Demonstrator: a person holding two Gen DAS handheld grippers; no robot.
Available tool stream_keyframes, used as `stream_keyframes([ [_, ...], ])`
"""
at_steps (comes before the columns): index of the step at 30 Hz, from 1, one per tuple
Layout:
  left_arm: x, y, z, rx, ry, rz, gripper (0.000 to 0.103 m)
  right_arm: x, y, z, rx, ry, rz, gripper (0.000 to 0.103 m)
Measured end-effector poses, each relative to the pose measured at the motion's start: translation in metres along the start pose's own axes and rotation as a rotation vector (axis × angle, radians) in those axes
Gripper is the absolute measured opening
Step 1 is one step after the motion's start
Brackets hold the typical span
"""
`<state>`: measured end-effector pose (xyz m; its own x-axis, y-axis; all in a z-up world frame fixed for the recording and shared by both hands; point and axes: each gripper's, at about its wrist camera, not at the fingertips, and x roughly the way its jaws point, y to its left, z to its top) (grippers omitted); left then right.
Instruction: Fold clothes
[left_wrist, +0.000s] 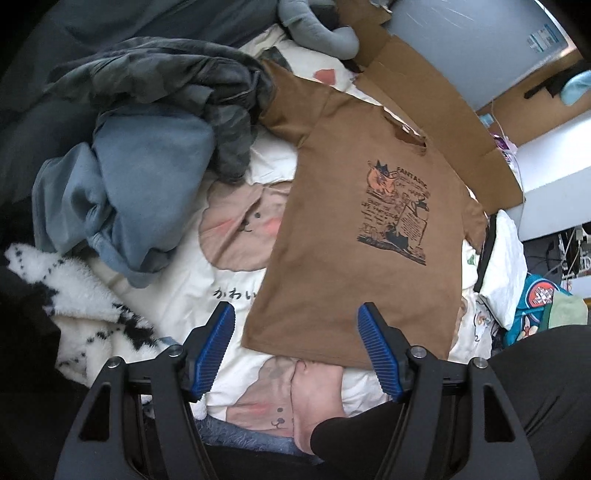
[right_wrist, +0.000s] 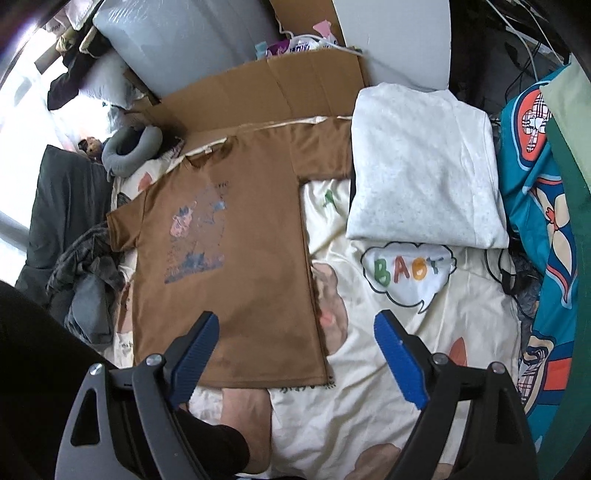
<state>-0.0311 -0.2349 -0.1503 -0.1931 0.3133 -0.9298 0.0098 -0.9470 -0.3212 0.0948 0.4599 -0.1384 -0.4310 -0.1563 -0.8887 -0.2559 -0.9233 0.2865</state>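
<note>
A brown T-shirt with a dark printed picture lies spread flat, front up, on a cream cartoon bedsheet. The right wrist view shows the same brown T-shirt with both sleeves out. My left gripper hangs open just above the shirt's bottom hem, near its left corner, holding nothing. My right gripper is open above the hem's right corner, one finger over the shirt and the other over the bedsheet.
A heap of grey and blue clothes lies left of the shirt, with a fluffy white-and-black garment nearer. A folded white garment sits at the right. Flat cardboard lies behind the shirt. A teal patterned blanket borders the right edge.
</note>
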Motion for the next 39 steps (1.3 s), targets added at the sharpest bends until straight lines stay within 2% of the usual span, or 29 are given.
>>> stream_keyframes([
  [8,0.003,-0.03,0.025,0.061,0.002,-0.013,0.07,-0.006,0.009,0.009,-0.034,-0.033,-0.014,0.086],
  [19,0.027,-0.061,0.07,0.144,0.039,-0.004,0.07,0.012,0.021,0.037,-0.054,-0.05,-0.037,0.086],
  [30,0.054,-0.095,0.124,0.215,0.054,-0.026,0.07,0.053,0.022,0.071,-0.058,-0.041,-0.072,0.086],
  [39,0.082,-0.12,0.159,0.274,0.055,-0.039,0.07,0.088,0.028,0.092,-0.072,-0.037,-0.059,0.086],
])
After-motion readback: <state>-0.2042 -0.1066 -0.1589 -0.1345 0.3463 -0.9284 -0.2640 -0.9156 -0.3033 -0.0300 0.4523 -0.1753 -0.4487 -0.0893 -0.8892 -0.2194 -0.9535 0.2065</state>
